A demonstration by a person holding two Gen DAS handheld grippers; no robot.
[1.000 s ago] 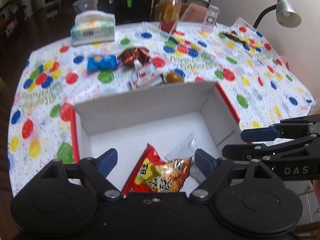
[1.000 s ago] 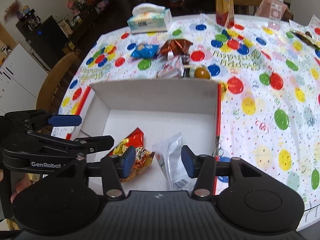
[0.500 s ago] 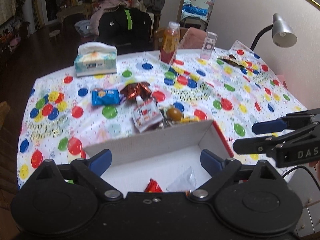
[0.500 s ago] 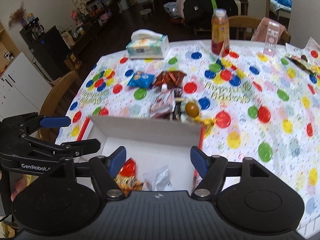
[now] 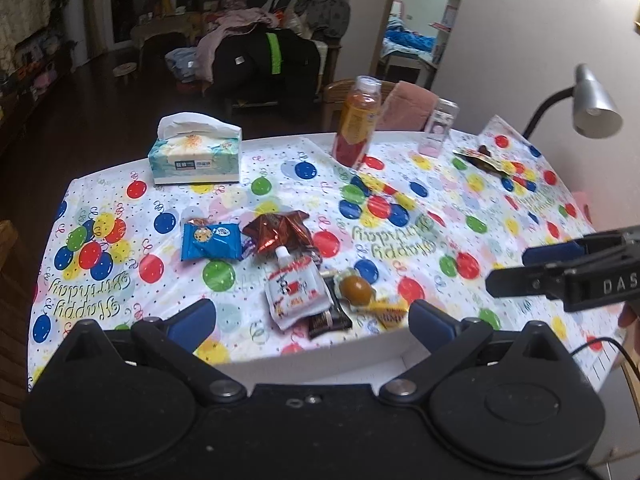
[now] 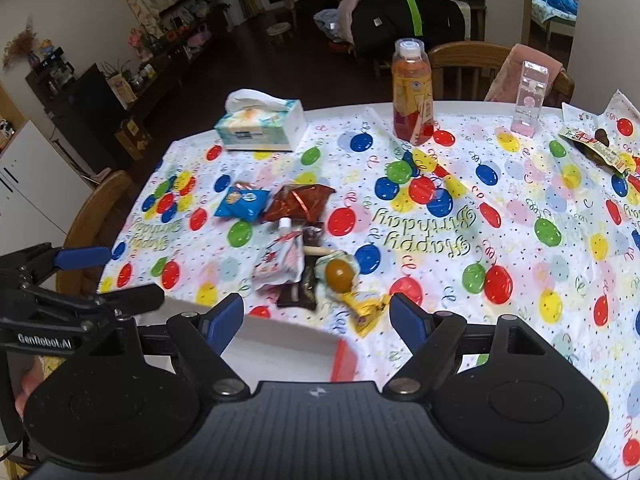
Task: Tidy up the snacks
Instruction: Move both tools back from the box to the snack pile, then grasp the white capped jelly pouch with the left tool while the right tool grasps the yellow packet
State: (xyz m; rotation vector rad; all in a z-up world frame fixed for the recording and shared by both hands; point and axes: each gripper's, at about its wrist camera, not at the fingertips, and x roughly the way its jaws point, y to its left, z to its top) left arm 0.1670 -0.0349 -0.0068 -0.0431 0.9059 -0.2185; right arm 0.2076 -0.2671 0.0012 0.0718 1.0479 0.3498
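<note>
Both grippers are raised above the near edge of the table, each with its jaws spread wide and nothing between them. The left gripper [image 5: 312,322] looks forward over the far wall of the white cardboard box [image 5: 320,354], which lies directly below and just ahead of its fingertips; the box interior is hidden from this view. The right gripper [image 6: 316,320] sits to the right of the left one, above the box's red-edged right corner [image 6: 344,360]. The snacks lie in a loose cluster on the balloon-print tablecloth [image 5: 440,216] just beyond the box's far wall. Directly ahead of the left gripper, between its two fingers, lies a white spouted pouch [image 5: 294,290], touching a dark brown wrapper [image 5: 330,320] at its right. A round brown sweet [image 5: 357,288] rests just right of the pouch, and a yellow wrapper [image 5: 390,312] lies beside it, near the box wall. Farther ahead lie a crumpled red-brown foil packet [image 5: 280,230] and, to its left, a blue cookie packet [image 5: 211,241]. Well beyond these stand a tissue box [image 5: 195,156] at far left, an orange drink bottle [image 5: 358,128] and a clear container [image 5: 438,128] at the far edge.
</note>
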